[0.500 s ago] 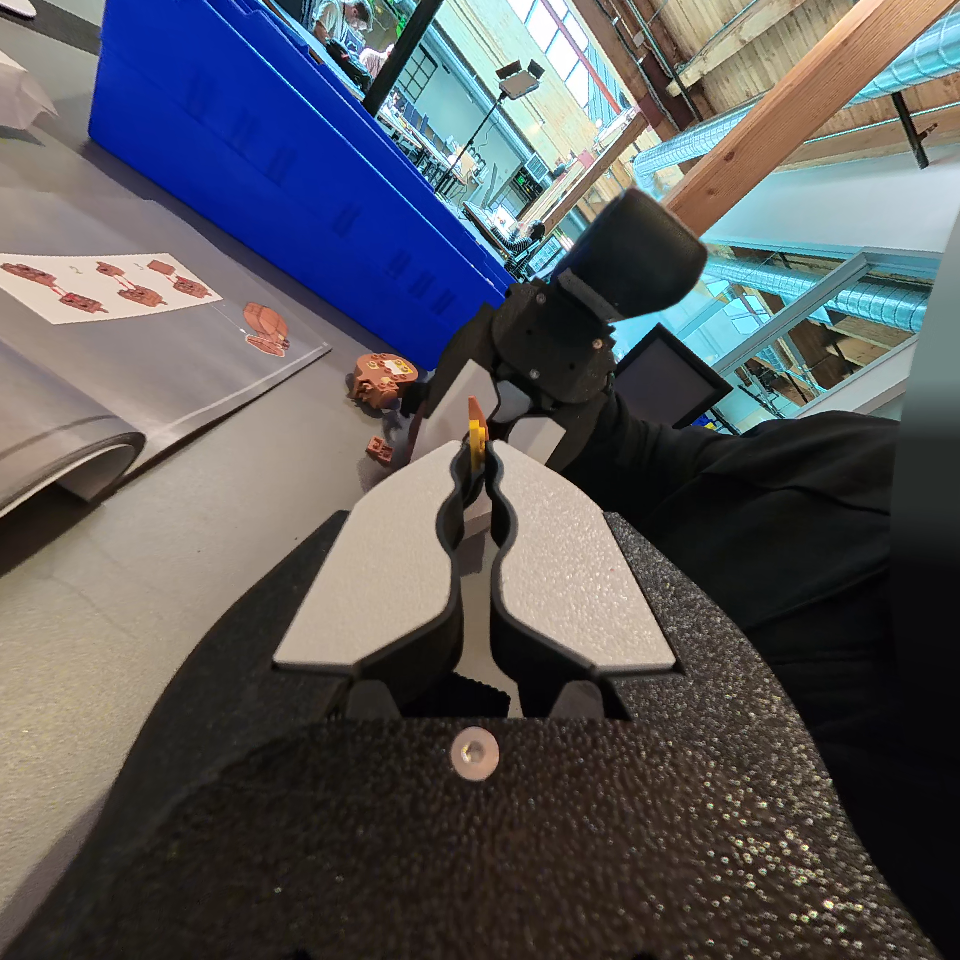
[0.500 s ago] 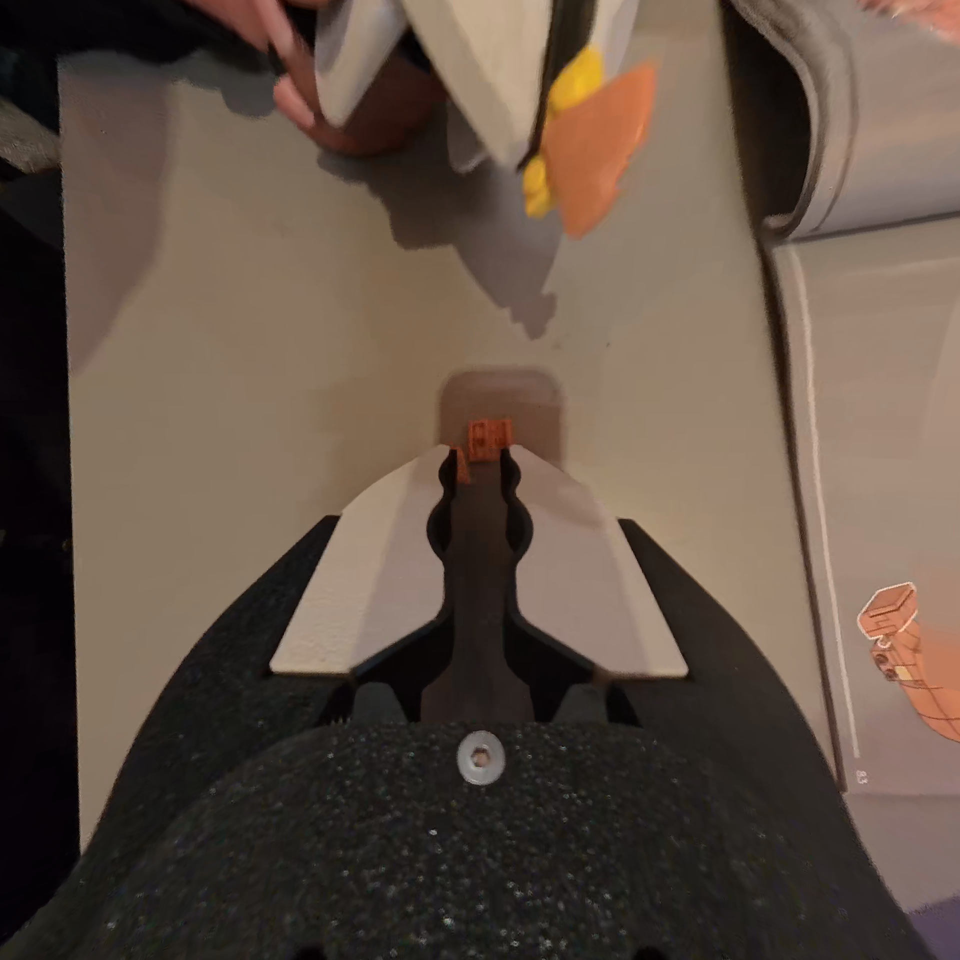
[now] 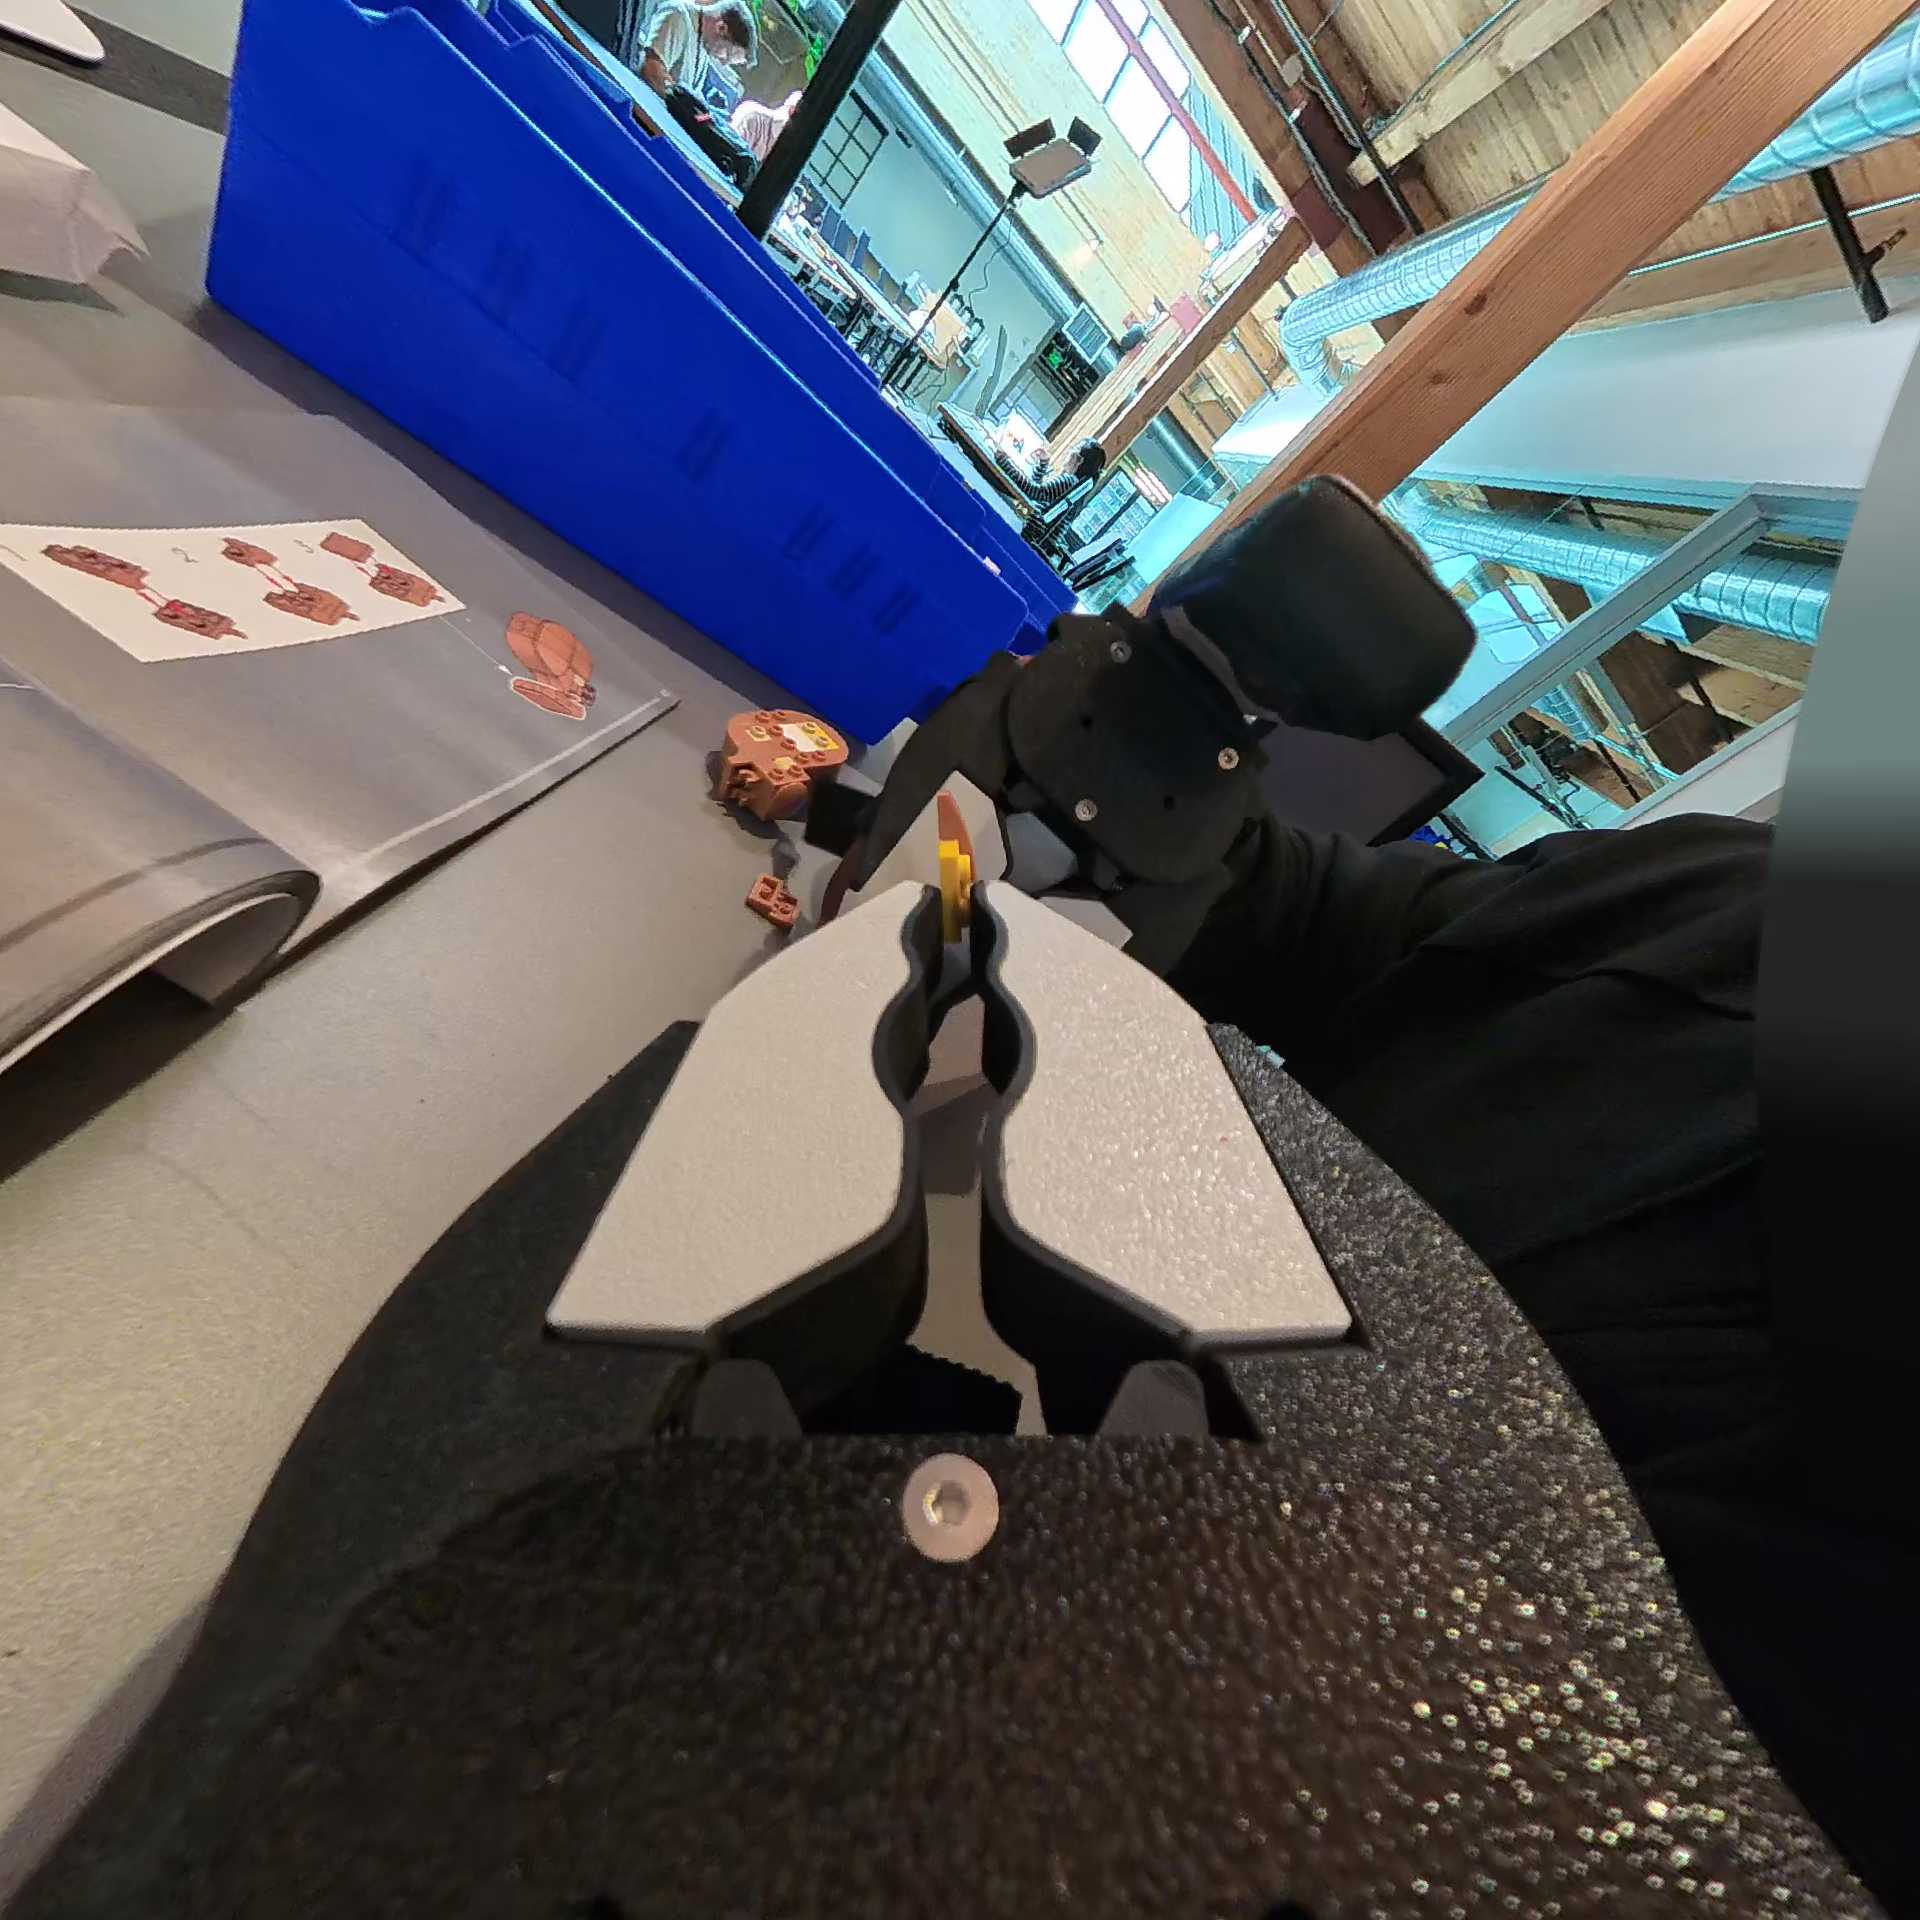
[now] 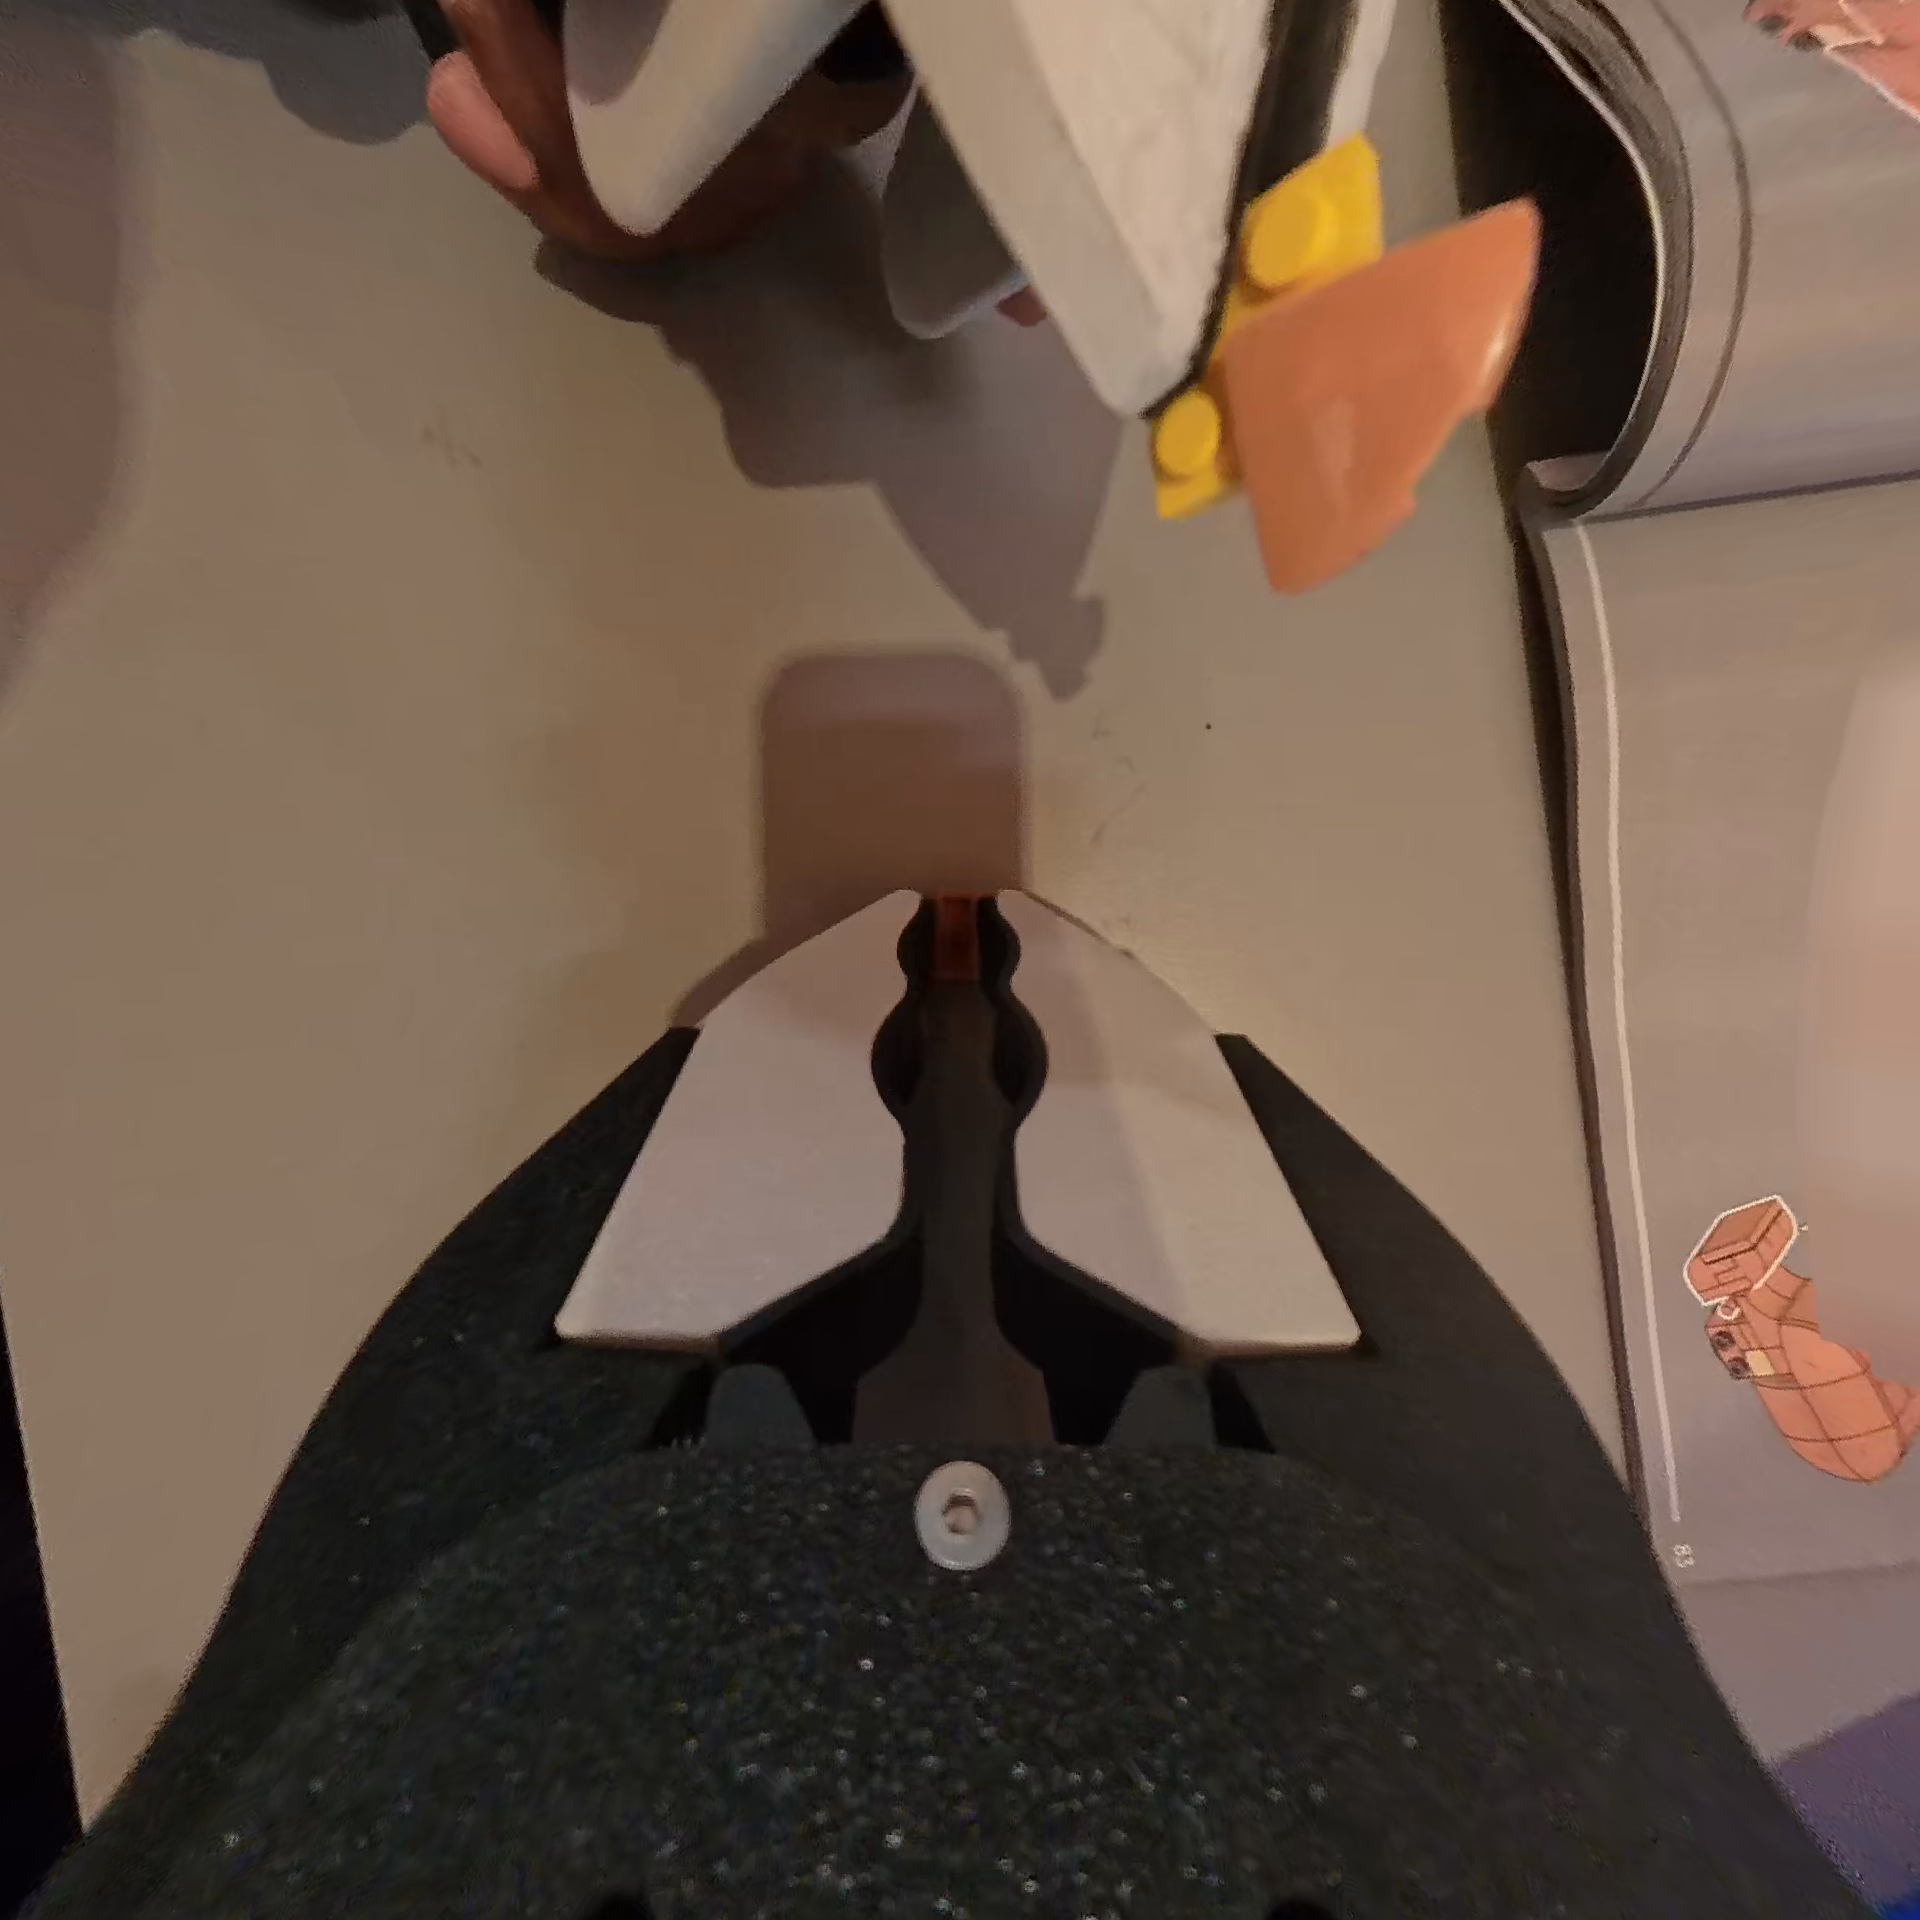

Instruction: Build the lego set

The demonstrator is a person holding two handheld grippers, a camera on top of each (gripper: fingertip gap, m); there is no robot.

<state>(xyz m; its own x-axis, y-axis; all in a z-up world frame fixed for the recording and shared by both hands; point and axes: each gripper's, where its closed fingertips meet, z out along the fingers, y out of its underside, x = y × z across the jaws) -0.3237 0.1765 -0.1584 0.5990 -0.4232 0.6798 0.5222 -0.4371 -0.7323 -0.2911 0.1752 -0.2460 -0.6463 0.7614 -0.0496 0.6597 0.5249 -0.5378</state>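
Observation:
My left gripper (image 3: 951,902) is shut on a yellow plate (image 3: 950,868) that carries an orange-brown wedge piece (image 3: 952,821). It holds them above the grey table (image 3: 312,1195). The right wrist view shows the same yellow plate (image 4: 1311,244) and wedge (image 4: 1371,405) at the top. My right gripper (image 4: 954,912) points down at the table with its jaws closed on a small orange-brown piece (image 4: 954,940). Its black body (image 3: 1122,748) stands just beyond my left fingertips. A brown lego assembly (image 3: 781,758) and a small loose brown piece (image 3: 772,896) lie on the table.
An open instruction booklet (image 3: 260,748) lies left of the pieces and also shows in the right wrist view (image 4: 1766,987). A big blue bin (image 3: 582,343) stands behind it. A person's hand (image 4: 499,145) and a dark sleeve (image 3: 1507,987) are close by. Left tips to right tips: about 9 cm.
My right gripper has come down to the table and its jaws have narrowed onto the small orange-brown piece that lay just ahead of its tips. My left gripper still holds the yellow plate and wedge.

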